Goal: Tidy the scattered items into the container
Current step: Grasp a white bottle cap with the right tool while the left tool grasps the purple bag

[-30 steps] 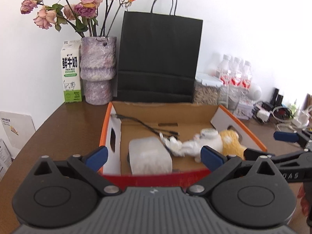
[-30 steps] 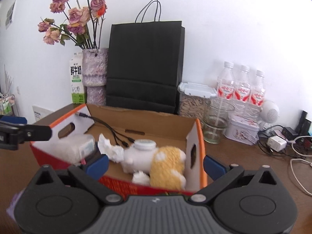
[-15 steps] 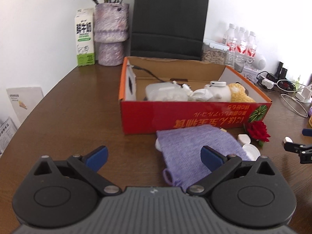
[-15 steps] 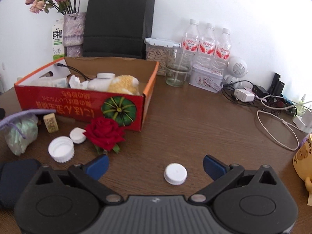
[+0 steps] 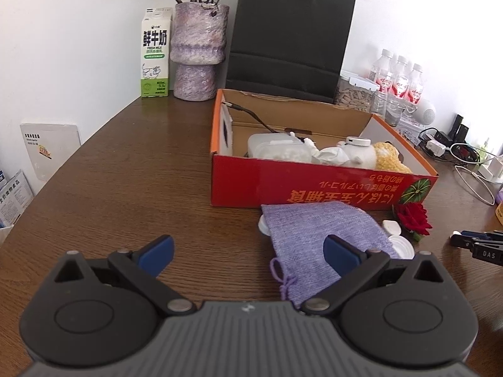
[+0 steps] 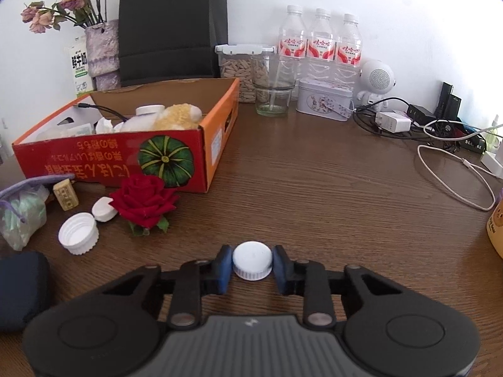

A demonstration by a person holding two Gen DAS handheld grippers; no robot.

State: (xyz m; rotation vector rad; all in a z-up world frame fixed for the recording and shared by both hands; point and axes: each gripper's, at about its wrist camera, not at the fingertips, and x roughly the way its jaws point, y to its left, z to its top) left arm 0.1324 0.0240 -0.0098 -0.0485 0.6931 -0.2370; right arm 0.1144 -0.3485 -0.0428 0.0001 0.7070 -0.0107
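Note:
A red and orange cardboard box (image 5: 314,185) (image 6: 94,160) holds a plush toy, a white bottle, tissue and a cable. In front of it lie a purple knit pouch (image 5: 314,235), a red rose (image 6: 143,199), two white caps (image 6: 78,234) and a small wooden block (image 6: 65,194). My right gripper (image 6: 252,267) is closing, its blue pads touching both sides of a white bottle cap (image 6: 252,259) that rests on the table. It shows at the right edge (image 5: 474,242) of the left wrist view. My left gripper (image 5: 248,251) hovers open beside the pouch, holding nothing.
At the back stand a vase (image 5: 199,53), a milk carton (image 5: 155,53), a black paper bag (image 5: 289,37), water bottles (image 6: 320,47), a glass (image 6: 272,94) and a tin (image 6: 323,100). Cables and chargers (image 6: 440,132) crowd the right. A dark case (image 6: 22,286) lies at near left.
Both grippers have drawn back from over the box and sunk toward the table in front of it. The right jaws, wide open before, have come in around the white cap.

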